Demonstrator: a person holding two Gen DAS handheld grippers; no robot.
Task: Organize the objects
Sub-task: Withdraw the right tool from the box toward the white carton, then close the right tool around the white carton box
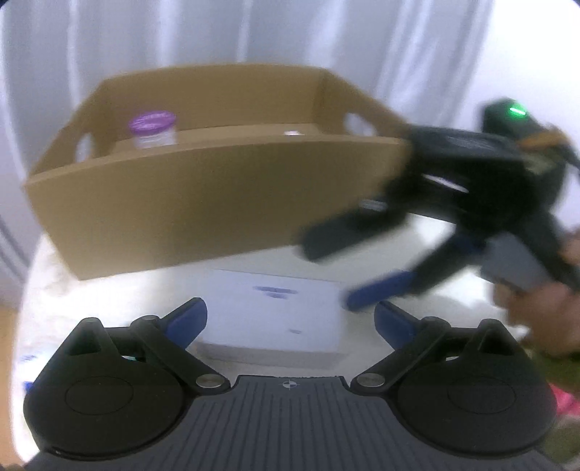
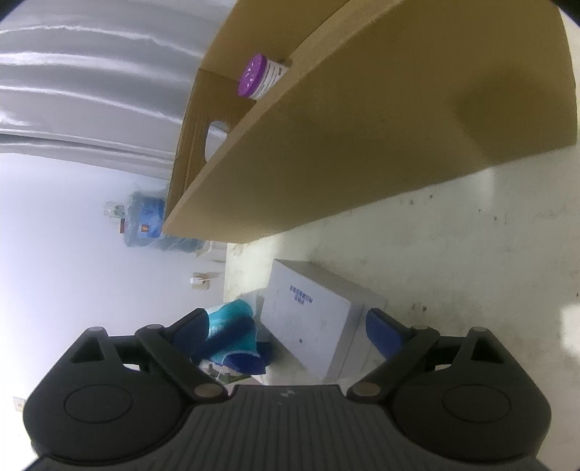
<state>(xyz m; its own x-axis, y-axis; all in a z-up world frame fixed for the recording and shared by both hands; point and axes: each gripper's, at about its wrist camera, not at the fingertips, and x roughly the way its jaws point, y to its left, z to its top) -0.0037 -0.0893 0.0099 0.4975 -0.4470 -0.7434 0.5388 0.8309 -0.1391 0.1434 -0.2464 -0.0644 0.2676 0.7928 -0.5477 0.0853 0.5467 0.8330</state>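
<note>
A flat white box [image 1: 275,311] with blue print lies on the white table, between the open fingers of my left gripper [image 1: 290,322]. It also shows in the right wrist view [image 2: 311,319], between the open fingers of my right gripper [image 2: 290,326]. My right gripper [image 1: 344,268] shows in the left wrist view, open, coming in from the right just above the box's right edge. Behind stands an open cardboard box [image 1: 203,203] holding a purple-lidded jar [image 1: 152,128]; the jar also shows in the right wrist view [image 2: 259,78].
A white curtain [image 1: 253,32] hangs behind the cardboard box [image 2: 362,145]. Blue and teal cloth [image 2: 232,337] lies past the table edge [image 2: 232,275]. A blue bag [image 2: 145,221] and small items sit farther off. The white table [image 2: 471,271] is stained.
</note>
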